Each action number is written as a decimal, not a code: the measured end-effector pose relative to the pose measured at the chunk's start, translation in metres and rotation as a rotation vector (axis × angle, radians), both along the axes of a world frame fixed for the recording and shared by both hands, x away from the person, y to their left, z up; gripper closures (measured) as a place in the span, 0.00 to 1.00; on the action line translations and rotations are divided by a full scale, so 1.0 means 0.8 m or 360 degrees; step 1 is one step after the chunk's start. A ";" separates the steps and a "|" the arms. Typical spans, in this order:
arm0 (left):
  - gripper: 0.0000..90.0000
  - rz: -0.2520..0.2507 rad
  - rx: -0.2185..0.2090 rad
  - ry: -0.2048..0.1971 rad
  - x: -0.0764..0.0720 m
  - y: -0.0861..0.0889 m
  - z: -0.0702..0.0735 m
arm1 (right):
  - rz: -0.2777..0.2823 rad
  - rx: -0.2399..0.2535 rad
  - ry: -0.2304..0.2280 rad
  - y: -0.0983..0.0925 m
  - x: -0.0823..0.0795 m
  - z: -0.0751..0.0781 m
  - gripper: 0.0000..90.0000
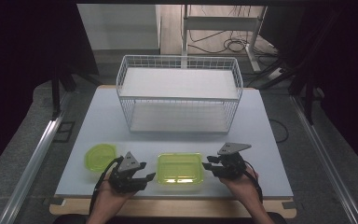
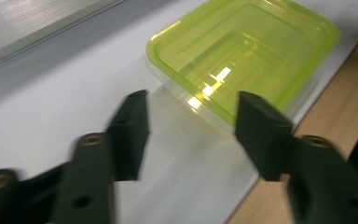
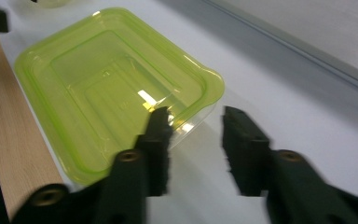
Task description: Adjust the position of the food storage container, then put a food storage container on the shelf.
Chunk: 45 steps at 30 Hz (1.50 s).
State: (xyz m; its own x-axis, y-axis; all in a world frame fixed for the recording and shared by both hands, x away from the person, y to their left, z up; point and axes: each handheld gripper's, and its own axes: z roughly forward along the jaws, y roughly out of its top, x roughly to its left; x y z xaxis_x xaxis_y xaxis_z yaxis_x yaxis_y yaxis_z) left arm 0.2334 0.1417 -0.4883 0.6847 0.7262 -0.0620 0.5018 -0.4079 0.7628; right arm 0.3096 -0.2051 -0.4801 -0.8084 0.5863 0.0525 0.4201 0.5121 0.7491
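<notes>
A clear rectangular container with a yellow-green lid (image 1: pixel 179 170) lies near the table's front edge, between my two grippers. My left gripper (image 1: pixel 147 171) is just left of it, open and holding nothing. In the left gripper view the container (image 2: pixel 242 51) lies ahead of the spread jaws of the left gripper (image 2: pixel 193 116), close to its near corner. My right gripper (image 1: pixel 209 168) is at the container's right side, also open. In the right gripper view the right gripper (image 3: pixel 196 121) has its left finger (image 3: pixel 158 135) at the corner tab of the lid (image 3: pixel 107 93).
A round yellow-green container (image 1: pixel 100 156) sits left of my left gripper. A white wire basket rack (image 1: pixel 179 93) with two shelves stands at the back middle of the white tabletop (image 1: pixel 261 140). A wooden strip (image 1: pixel 177 207) runs along the front edge.
</notes>
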 end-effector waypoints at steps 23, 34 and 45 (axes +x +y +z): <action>0.04 -0.0064 0.0127 -0.0193 -0.032 0.011 -0.031 | -0.0016 0.0071 0.0055 -0.008 -0.015 -0.015 0.11; 0.04 0.0006 0.0086 -0.0258 -0.032 0.021 -0.029 | -0.0011 0.0028 0.0061 -0.010 -0.016 -0.012 0.22; 0.05 -0.0003 0.0092 -0.0274 -0.033 0.018 -0.033 | -0.0050 0.0172 0.0149 -0.011 -0.009 -0.008 0.33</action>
State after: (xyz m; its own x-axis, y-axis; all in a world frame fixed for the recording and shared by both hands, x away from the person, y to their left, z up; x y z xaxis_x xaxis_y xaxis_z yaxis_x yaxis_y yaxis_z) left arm 0.2073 0.1564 -0.5143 0.6831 0.7237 0.0981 0.3648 -0.4546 0.8125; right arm 0.3024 -0.2137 -0.4862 -0.7783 0.5981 0.1911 0.5054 0.4161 0.7560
